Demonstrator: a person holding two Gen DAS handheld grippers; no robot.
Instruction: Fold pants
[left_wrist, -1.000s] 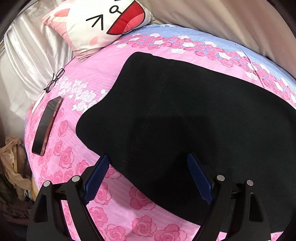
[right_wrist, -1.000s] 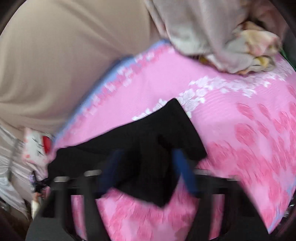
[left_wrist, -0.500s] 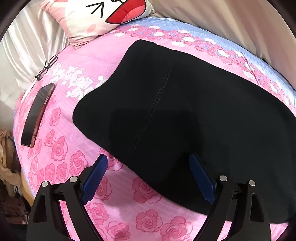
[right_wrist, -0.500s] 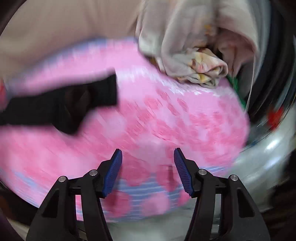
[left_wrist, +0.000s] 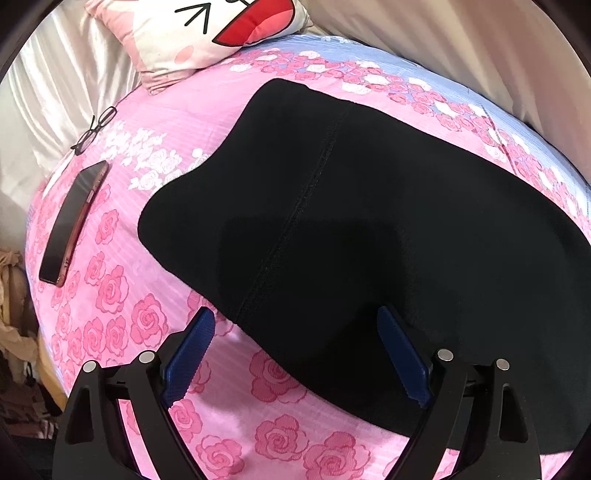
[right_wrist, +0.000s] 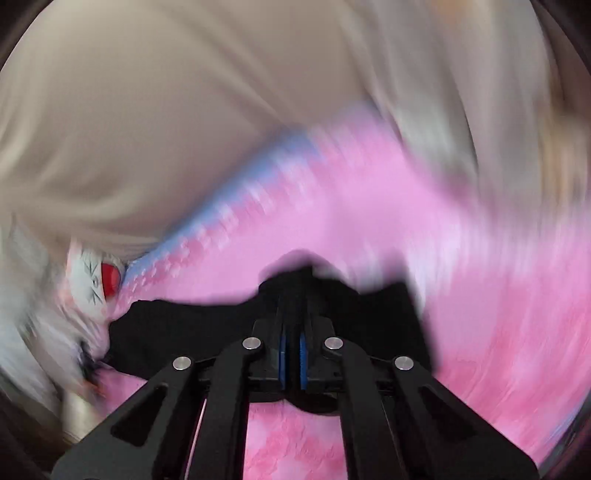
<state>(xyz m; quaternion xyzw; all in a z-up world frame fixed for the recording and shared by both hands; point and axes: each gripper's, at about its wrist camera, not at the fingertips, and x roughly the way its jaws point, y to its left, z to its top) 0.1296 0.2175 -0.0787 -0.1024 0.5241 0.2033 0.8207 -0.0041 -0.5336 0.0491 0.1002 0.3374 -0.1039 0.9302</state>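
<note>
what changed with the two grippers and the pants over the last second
The right gripper, open over bare bedsheet half a second ago, has swung back and shut on the black pants; its view is blurred. The left gripper stayed open over the pants, edging forward slightly. Phone, glasses and pillow lie as before.

A bed in pink rose print, hemmed in by pale drapery.

You're looking down at a bedsheet (left_wrist: 122, 295) of pink roses with a band of white roses and a blue strip along its far edge. Beyond that edge you see a beige curtain (left_wrist: 443, 40); to the left, shiny white satin fabric (left_wrist: 55, 85). A cartoon-face pillow (left_wrist: 207, 33) sits at the far left corner. Glasses (left_wrist: 94, 129) and a phone (left_wrist: 72, 225) lie near the sheet's left edge. Your right view is motion-blurred.
</note>
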